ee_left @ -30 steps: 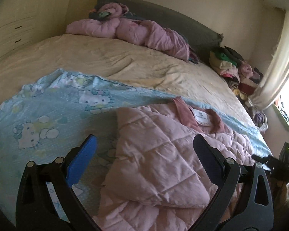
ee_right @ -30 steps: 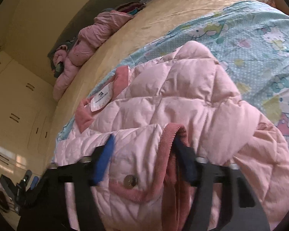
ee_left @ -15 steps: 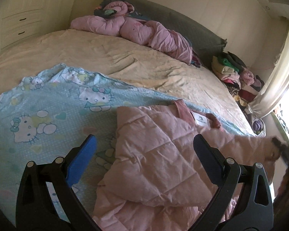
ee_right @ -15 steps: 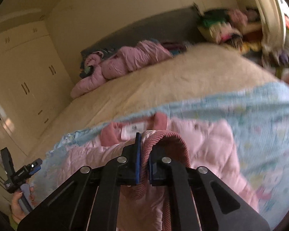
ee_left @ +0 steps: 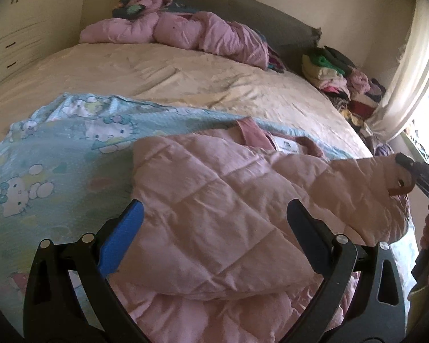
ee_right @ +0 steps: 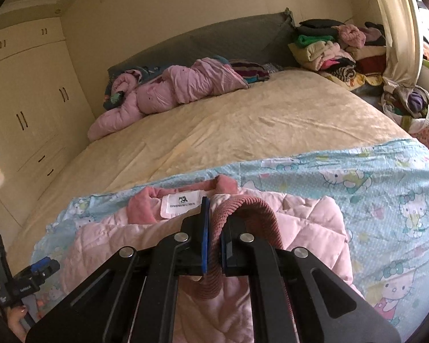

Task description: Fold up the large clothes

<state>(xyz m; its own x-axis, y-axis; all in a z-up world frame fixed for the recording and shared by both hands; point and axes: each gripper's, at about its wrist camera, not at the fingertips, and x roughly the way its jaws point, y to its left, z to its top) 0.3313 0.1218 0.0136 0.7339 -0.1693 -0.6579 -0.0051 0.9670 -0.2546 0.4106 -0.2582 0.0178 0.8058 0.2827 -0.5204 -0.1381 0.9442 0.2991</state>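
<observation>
Right gripper [ee_right: 213, 228]: jaws clamp the ribbed rose cuff [ee_right: 243, 208] of the quilted pink jacket [ee_left: 214, 200]. Left gripper [ee_left: 214, 223]: jaws wide, empty. Sleeve fold under way; next, laying it across the jacket body.

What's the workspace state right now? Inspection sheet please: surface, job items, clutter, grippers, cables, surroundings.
Surface: bed with a beige sheet; a blue cartoon-print blanket covers the near end.
Job's things: pink quilted jacket lying on the blanket, collar and white label away from the cameras; its ribbed cuff is lifted.
Clutter: crumpled pink coat by the headboard; pile of clothes beside the bed; bag of clothes near the curtain.
Grippers: left gripper open, hovering over the jacket; right gripper shut on the cuff.
Cables: nothing seen.
Surroundings: cream wardrobe, grey headboard, curtain at a bright window.
</observation>
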